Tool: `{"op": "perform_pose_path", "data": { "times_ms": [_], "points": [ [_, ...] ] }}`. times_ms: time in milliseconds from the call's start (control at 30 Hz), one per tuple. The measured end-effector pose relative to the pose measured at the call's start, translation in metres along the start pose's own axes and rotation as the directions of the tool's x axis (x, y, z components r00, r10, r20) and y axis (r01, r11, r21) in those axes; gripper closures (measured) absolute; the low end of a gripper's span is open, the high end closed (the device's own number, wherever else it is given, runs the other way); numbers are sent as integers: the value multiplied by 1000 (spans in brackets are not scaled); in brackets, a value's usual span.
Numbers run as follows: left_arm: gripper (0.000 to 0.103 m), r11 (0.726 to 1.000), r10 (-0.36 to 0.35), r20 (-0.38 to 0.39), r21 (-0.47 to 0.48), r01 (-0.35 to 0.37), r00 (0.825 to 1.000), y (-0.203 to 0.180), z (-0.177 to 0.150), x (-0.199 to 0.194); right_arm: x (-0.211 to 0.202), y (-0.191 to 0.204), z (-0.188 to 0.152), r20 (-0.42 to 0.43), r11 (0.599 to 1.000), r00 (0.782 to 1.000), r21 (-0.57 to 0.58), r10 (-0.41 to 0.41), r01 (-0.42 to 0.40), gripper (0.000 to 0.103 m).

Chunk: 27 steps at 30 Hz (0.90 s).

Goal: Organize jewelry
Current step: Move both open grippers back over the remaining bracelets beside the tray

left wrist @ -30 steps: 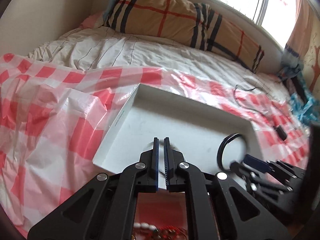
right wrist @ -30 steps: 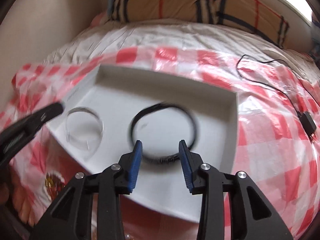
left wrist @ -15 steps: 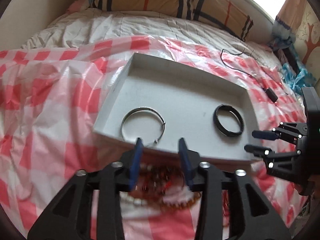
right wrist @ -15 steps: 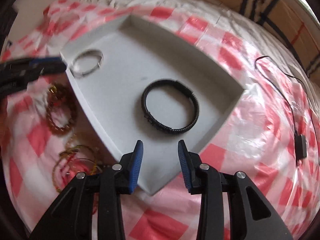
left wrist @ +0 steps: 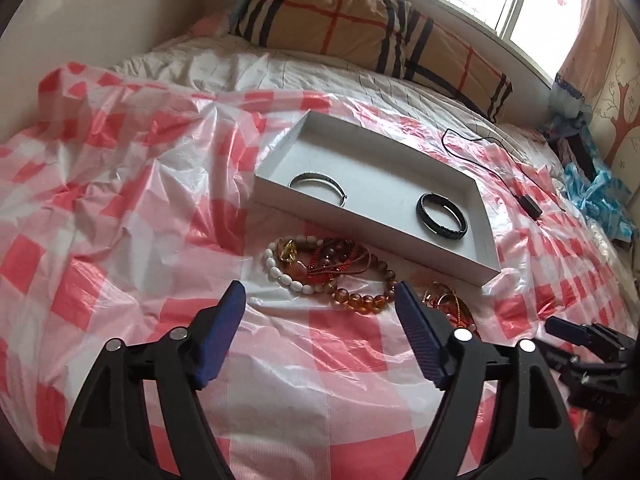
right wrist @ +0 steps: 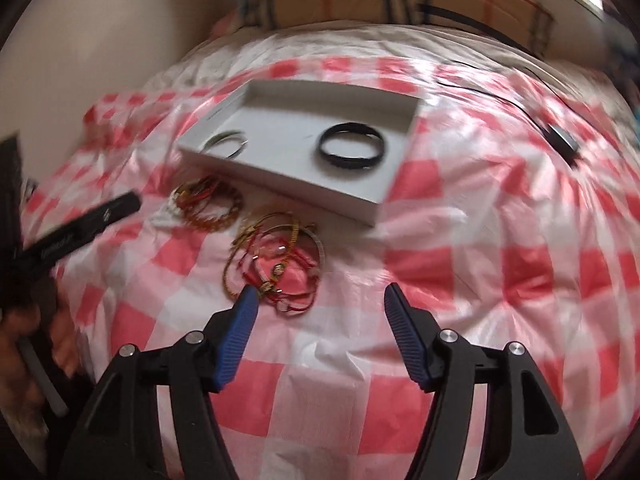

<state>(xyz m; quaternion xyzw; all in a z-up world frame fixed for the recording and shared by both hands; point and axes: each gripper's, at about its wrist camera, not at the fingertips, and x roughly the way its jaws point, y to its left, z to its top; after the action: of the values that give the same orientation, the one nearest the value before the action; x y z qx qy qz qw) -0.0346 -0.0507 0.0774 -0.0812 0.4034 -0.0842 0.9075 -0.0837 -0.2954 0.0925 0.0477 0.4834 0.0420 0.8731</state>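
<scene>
A white shallow box [left wrist: 280, 152] [right wrist: 280, 182] lies on the checked sheet. In it are a silver bangle [left wrist: 318, 184] [right wrist: 226, 142] at the left and a black bracelet [left wrist: 441, 216] [right wrist: 352, 145] at the right. In front of the box lies a pile of beaded bracelets [left wrist: 328, 270] [right wrist: 206, 204], white, amber and red. A second tangle of red and gold cord bracelets [right wrist: 276, 264] [left wrist: 450, 304] lies to its right. My left gripper [left wrist: 320, 304] is open and empty, just short of the beaded pile. My right gripper [right wrist: 318, 300] is open and empty, just short of the cord tangle.
A red-and-white checked plastic sheet [left wrist: 120, 200] covers the bed. A black cable with a small adapter [left wrist: 528, 204] [right wrist: 562, 140] lies right of the box. A plaid pillow [left wrist: 360, 28] is at the back under the window. Blue fabric [left wrist: 600, 200] lies at the far right.
Both grippers have pulled back from the box and opened wider. The silver bangle and the black bracelet were let go and now lie in the box. The bracelet piles have come into view.
</scene>
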Motion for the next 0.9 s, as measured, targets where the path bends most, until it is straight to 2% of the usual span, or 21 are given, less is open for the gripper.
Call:
{"op": "perform_pose_path", "data": {
  "times_ms": [100, 200, 333, 500, 800, 900],
  "points": [
    [27, 999, -5, 16, 34, 5, 1000, -8, 2, -1, 2, -15, -7, 41, 990, 998, 132, -52, 46, 39],
    [24, 998, -8, 19, 68, 7, 1000, -14, 2, 1, 6, -17, -14, 89, 982, 994, 183, -68, 51, 39],
    [19, 995, -16, 18, 99, 14, 1000, -12, 4, 2, 14, -7, -14, 116, 985, 990, 163, -81, 61, 39],
    [14, 999, -6, 15, 51, 5, 1000, -1, 10, 8, 16, 8, -11, 179, 990, 976, 87, -120, 106, 40],
    [11, 995, 8, -24, 95, -5, 1000, -12, 13, 38, 33, 6, -3, 180, 992, 976, 58, -120, 112, 39],
    [11, 997, 3, -50, 83, 1, 999, -14, 15, 48, 39, 3, -2, 165, 993, 980, 58, -109, 101, 39]
  ]
}}
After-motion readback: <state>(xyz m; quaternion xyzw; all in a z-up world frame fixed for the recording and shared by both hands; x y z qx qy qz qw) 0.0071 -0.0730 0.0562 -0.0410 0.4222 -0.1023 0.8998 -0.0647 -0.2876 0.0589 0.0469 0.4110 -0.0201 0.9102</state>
